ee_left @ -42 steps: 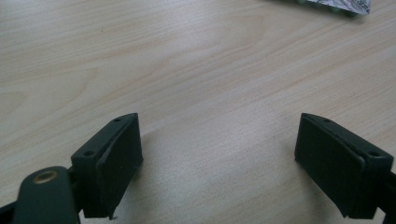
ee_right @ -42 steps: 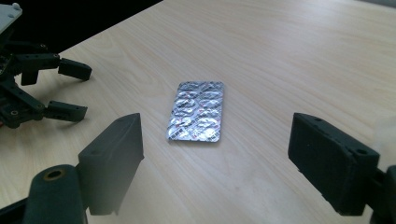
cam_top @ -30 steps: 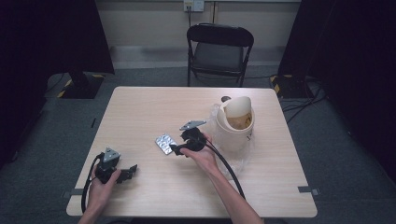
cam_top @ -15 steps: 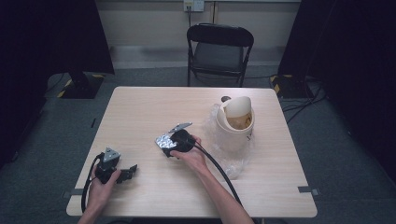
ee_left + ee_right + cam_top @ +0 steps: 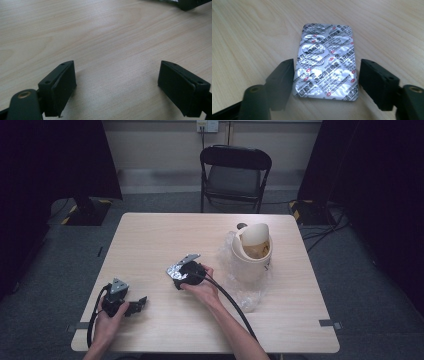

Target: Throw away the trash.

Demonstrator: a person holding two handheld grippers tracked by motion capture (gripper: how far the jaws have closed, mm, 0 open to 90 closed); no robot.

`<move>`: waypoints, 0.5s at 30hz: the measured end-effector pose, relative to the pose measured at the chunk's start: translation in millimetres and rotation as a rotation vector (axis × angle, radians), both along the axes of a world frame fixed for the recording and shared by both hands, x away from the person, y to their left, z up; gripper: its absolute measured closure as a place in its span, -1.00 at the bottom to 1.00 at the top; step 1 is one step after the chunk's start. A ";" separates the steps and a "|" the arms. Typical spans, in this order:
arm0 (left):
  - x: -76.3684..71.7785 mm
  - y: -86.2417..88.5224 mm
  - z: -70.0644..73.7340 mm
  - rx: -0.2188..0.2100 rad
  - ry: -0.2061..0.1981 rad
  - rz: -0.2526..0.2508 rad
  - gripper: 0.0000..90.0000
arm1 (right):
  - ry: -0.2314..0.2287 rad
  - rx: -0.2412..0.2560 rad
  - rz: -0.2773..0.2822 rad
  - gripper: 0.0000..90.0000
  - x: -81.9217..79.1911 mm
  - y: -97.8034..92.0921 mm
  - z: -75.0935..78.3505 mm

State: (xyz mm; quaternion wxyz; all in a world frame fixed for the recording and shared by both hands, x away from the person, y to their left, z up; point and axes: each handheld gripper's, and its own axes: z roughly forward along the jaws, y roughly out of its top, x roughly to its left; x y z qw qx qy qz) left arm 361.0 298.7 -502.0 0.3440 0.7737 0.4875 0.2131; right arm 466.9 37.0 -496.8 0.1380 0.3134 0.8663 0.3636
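A silver foil blister pack [image 5: 327,62] with red and grey print lies flat on the wooden table [image 5: 150,240]. In the high view the blister pack [image 5: 173,270] peeks out just left of my right gripper [image 5: 179,276]. My right gripper [image 5: 325,80] is open, its two black jaws straddling the near end of the pack, one on each side, close to its edges. My left gripper [image 5: 137,305] rests near the table's front left corner, held by a hand. Over bare wood, my left gripper [image 5: 117,87] is open wide with nothing between its jaws.
A cream bin [image 5: 252,252] with a tilted swing lid stands on crumpled clear plastic [image 5: 247,292] at the right of the table. A black folding chair [image 5: 235,172] stands beyond the far edge. A cable [image 5: 232,302] trails from the right gripper.
My right gripper has moved left and down from beside the bin to the blister pack, and its jaws now straddle it. The left gripper has stayed put.
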 end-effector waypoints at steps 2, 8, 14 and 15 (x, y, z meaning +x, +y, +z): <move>0.0 0.0 -0.1 0.000 -0.001 0.000 -0.68 | -0.003 0.005 0.004 -0.25 -0.8 -1.8 0.6; 0.0 0.0 0.0 0.000 0.000 0.000 -0.68 | 0.001 -0.001 0.013 -0.24 -1.0 -4.6 1.5; 0.0 0.0 0.0 0.000 0.000 0.000 -0.68 | 0.011 0.010 0.016 -0.24 -1.5 -8.7 4.6; 0.0 0.0 0.0 0.000 0.000 0.000 -0.68 | 0.012 0.010 0.020 -0.24 -1.4 -9.4 5.5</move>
